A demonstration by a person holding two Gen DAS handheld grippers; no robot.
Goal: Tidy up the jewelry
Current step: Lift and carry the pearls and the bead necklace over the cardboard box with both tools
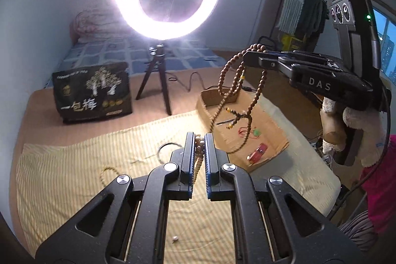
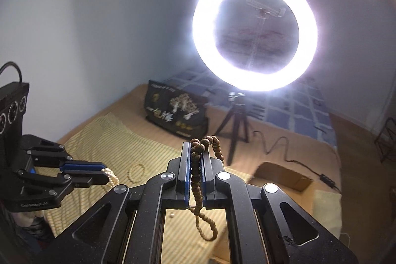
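Note:
My left gripper (image 1: 199, 140) is shut on a string of pale pearl-like beads (image 1: 199, 152), held above the yellow striped cloth (image 1: 74, 177); the same gripper (image 2: 105, 171) and its beads (image 2: 111, 176) show at the left of the right wrist view. My right gripper (image 2: 196, 147) is shut on a long brown wooden bead necklace (image 2: 198, 180). In the left wrist view this gripper (image 1: 250, 57) holds the necklace (image 1: 237, 90) dangling in loops over the open cardboard box (image 1: 272, 125).
The box holds a red item (image 1: 257, 152), a green piece (image 1: 257, 132) and red cord. A beaded bracelet (image 2: 136, 173), a dark ring (image 1: 168, 147) and a loose bead (image 1: 175, 238) lie on the cloth. A ring light on a tripod (image 1: 158, 81) and a black bag (image 1: 92, 90) stand behind.

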